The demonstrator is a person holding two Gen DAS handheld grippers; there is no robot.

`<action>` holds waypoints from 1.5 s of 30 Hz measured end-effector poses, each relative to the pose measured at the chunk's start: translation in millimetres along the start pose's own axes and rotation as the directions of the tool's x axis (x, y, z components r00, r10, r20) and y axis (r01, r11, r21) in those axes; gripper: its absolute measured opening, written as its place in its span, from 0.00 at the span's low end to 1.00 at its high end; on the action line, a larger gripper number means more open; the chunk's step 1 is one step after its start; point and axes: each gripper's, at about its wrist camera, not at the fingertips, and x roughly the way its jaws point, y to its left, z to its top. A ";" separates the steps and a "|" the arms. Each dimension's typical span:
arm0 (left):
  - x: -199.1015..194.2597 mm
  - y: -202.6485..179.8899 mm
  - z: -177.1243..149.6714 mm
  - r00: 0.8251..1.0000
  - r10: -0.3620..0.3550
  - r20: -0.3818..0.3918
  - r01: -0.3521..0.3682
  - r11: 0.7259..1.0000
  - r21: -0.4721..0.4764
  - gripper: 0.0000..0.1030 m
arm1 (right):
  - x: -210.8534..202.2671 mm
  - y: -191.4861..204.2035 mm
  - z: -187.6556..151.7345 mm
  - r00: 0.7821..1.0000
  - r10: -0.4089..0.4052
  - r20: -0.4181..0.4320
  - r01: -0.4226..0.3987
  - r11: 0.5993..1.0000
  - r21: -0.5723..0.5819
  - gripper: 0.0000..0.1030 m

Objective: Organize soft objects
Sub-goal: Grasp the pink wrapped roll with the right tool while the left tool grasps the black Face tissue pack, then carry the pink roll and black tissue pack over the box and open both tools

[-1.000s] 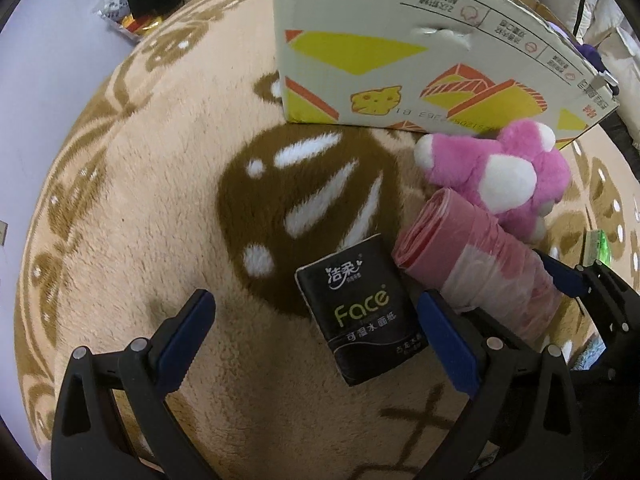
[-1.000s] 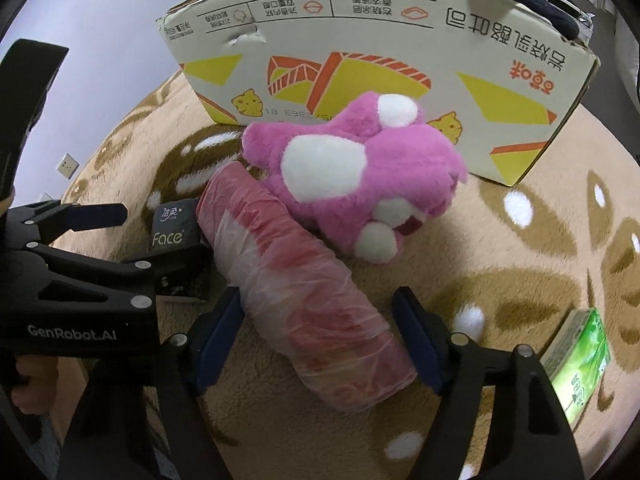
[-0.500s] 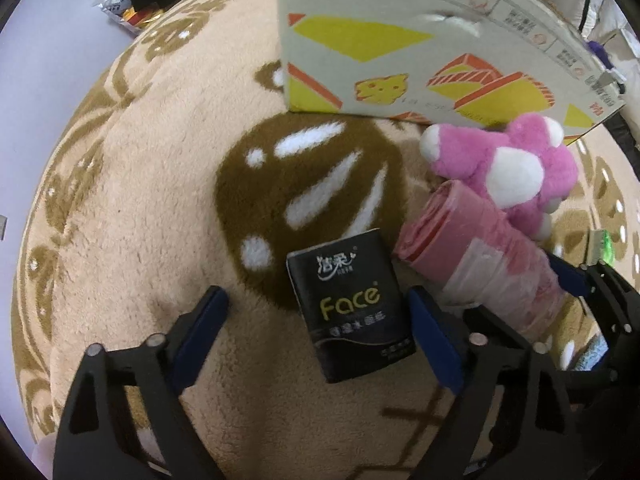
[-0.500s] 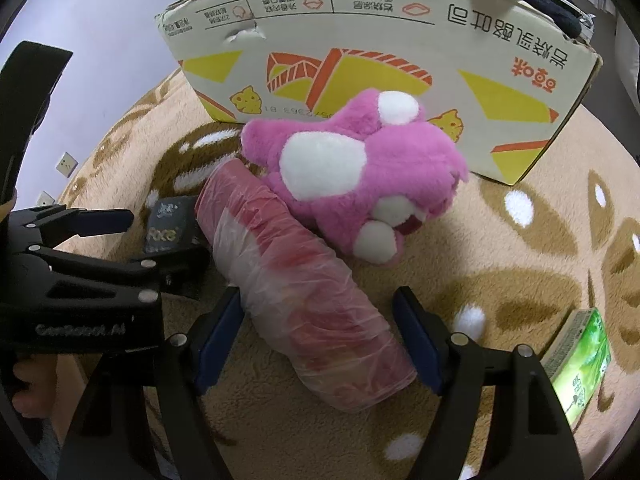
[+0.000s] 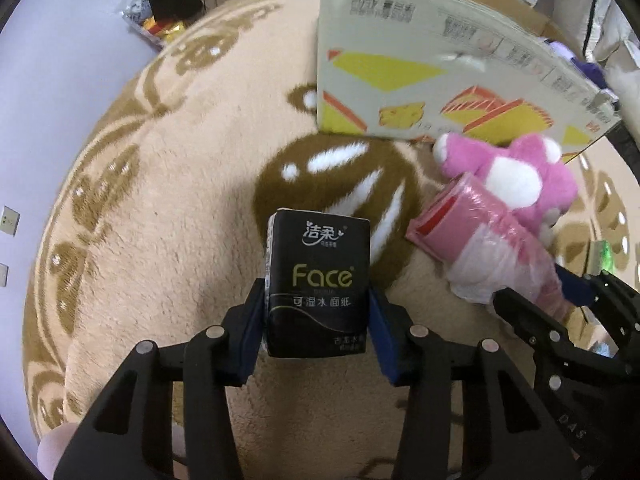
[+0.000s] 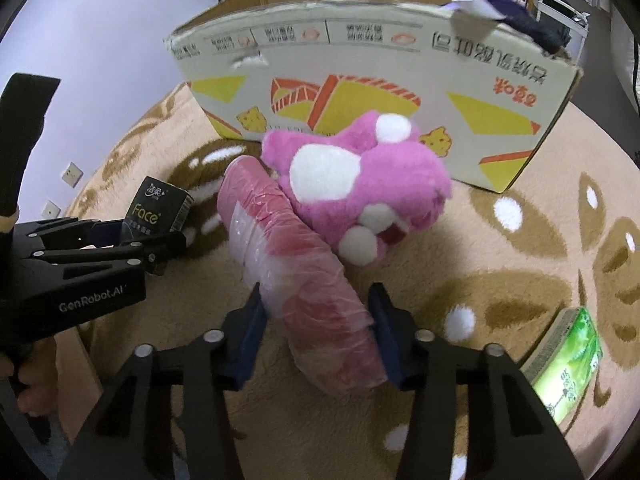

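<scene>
My left gripper (image 5: 316, 320) is shut on a black "Face" tissue pack (image 5: 318, 284) and holds it above the rug; the pack also shows in the right wrist view (image 6: 160, 210). My right gripper (image 6: 318, 330) is shut on a pink plastic-wrapped roll (image 6: 296, 276), which also shows in the left wrist view (image 5: 488, 248). A pink and white plush toy (image 6: 360, 184) lies against the roll's far end, in front of a printed cardboard box (image 6: 380, 72). The toy (image 5: 516, 172) and the box (image 5: 432, 64) also show in the left wrist view.
A beige rug (image 5: 168, 200) with brown patterns covers the floor. A green tissue pack (image 6: 568, 360) lies on the rug at the right. Shiny packets (image 5: 156, 28) lie at the rug's far left edge. The left gripper's body (image 6: 80, 264) is close beside the roll.
Both grippers have closed: the left on the black tissue pack, the right on the pink roll. The left has lifted the pack off the rug.
</scene>
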 end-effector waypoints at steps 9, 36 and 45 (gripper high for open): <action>-45.8 -6.3 -9.1 0.985 0.049 0.167 -0.053 0.998 0.025 0.45 | -31.7 7.9 -2.1 0.997 0.013 0.078 -0.013 1.000 -0.008 0.20; -116.1 -4.3 -15.6 0.899 0.085 0.431 -0.104 0.994 0.020 0.45 | -144.5 -15.4 9.7 0.915 -0.127 0.384 0.091 0.989 0.113 0.16; -125.6 -9.6 16.7 0.867 0.076 0.492 -0.112 0.993 0.045 0.45 | -149.4 -26.3 40.9 0.887 -0.161 0.434 0.124 0.986 0.112 0.16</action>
